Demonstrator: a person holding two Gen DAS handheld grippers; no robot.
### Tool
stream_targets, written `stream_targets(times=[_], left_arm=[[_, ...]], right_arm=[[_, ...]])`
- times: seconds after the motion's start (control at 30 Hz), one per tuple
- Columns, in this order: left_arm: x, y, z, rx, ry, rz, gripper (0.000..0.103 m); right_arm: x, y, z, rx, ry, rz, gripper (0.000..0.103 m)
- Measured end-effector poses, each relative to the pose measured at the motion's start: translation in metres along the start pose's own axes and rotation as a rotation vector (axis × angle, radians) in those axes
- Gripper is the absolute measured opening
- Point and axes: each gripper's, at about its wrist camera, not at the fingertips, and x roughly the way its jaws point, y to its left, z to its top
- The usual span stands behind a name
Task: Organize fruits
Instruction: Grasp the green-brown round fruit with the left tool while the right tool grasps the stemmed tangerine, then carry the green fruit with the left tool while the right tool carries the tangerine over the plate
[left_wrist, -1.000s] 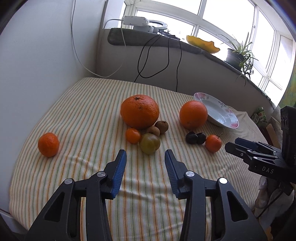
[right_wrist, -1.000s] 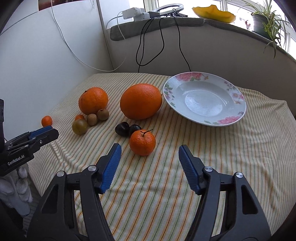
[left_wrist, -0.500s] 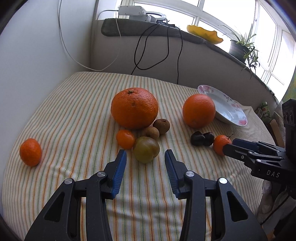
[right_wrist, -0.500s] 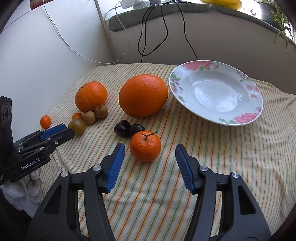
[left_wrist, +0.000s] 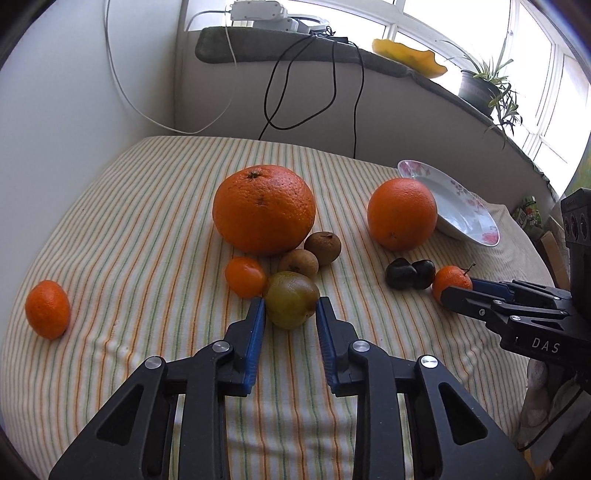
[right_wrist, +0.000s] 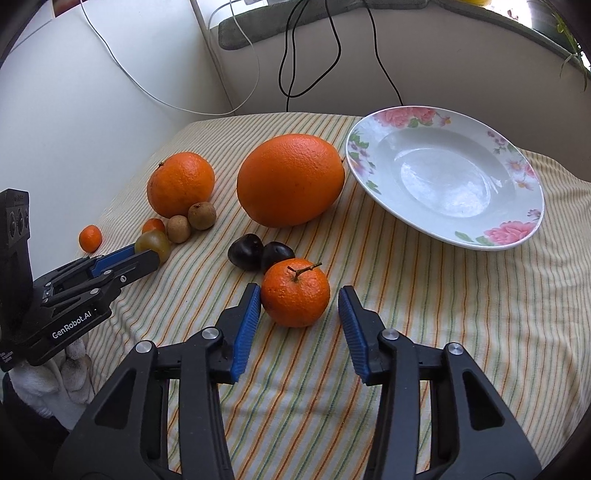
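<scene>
Closing on a greenish-brown fruit (left_wrist: 291, 299), the left gripper (left_wrist: 290, 314) has its blue pads pressed to both sides of it on a striped tablecloth (left_wrist: 129, 229). Just beyond lie a small orange citrus (left_wrist: 244, 277) on the left and two brown round fruits (left_wrist: 310, 253), all crowded against the near side of a large orange (left_wrist: 264, 208). A lone tangerine (left_wrist: 47, 314) sits well apart at the far left of the cloth.

To the right, the right gripper (right_wrist: 299, 306) straddles a stemmed tangerine (right_wrist: 295, 293), its jaws closing; the left pad is at the skin, while a gap shows beside the right pad. Two dark, glossy fruits (right_wrist: 260, 251) touch each other just behind the tangerine. Farther back, a second big orange (right_wrist: 290, 179) rests against the rim of a flowered white plate (right_wrist: 517, 236), which holds no fruit. Black and white cables (right_wrist: 314, 44) hang down the wall behind the table, below a window ledge with a potted plant (left_wrist: 484, 86).
</scene>
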Motion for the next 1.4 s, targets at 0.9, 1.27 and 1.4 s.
stream_targets(times=[0.9,1.27,1.4], left_arm=[[-0.02,-0.028,0.013,0.047,-0.058,-0.082,0.024],[-0.014,-0.077,0.036,0.118,-0.079,-0.156,0.024],[-0.006,-0.097,0.047,0.145,-0.087,-0.185,0.024]], right_arm=[[-0.035,-0.015,-0.001,0.009,-0.08,-0.019,0.039],[-0.058,-0.041,0.009,0.026,-0.133,-0.068,0.039],[-0.061,-0.058,0.016,0.035,-0.142,-0.096,0.039]])
